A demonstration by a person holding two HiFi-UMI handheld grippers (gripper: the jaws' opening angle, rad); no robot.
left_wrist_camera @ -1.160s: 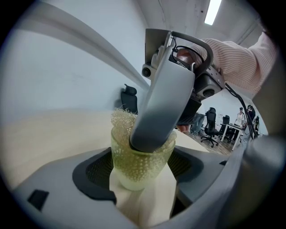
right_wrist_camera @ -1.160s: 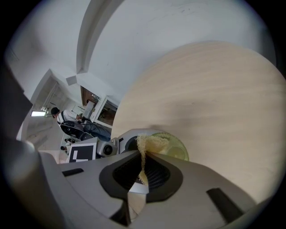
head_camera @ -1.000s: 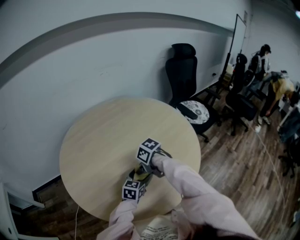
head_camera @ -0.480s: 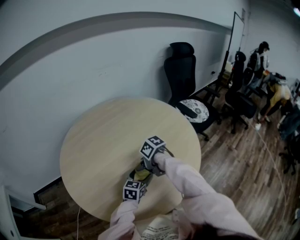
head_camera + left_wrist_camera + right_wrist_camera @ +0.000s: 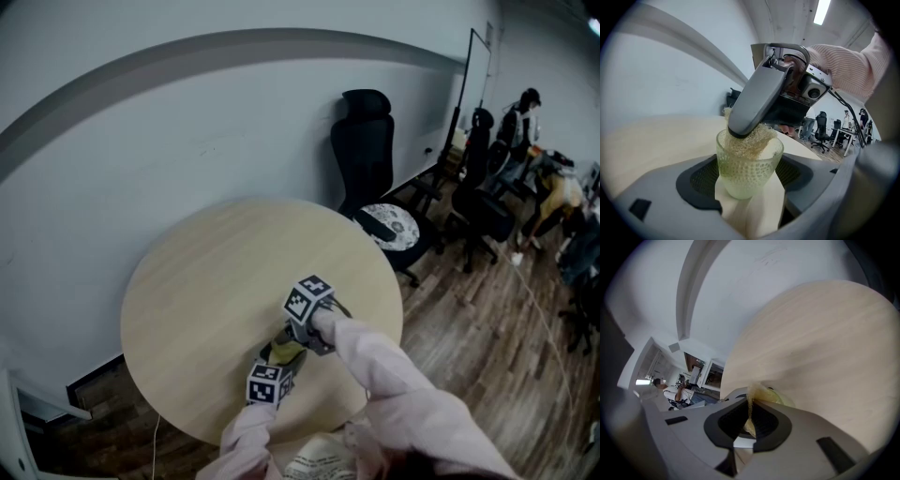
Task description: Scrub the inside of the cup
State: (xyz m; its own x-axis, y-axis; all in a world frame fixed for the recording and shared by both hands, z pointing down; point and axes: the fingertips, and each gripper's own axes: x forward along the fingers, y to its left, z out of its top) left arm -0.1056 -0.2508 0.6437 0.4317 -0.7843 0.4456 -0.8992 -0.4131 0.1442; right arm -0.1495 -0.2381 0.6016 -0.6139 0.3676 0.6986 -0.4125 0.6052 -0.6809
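Low in the middle of the left gripper view, the left gripper (image 5: 750, 183) has its jaws clamped on the cup (image 5: 749, 165), a small pale green tumbler of cloudy, see-through material, dimpled all over its wall and open at the top. A wad of yellowish mesh scrubber (image 5: 751, 139) fills its mouth and bulges above the rim. The grey finger of the right gripper (image 5: 749, 420) presses on it from above (that gripper's own view shows its jaws pinched on a thin fold of the same mesh). In the head view both grippers meet at lower centre, over the near part of the round, light wooden table (image 5: 206, 281), with the cup showing as a yellow-green patch between them. Past the table, at upper centre, a black office chair (image 5: 366, 150) stands against the white wall, and further chairs and people fill the upper right.
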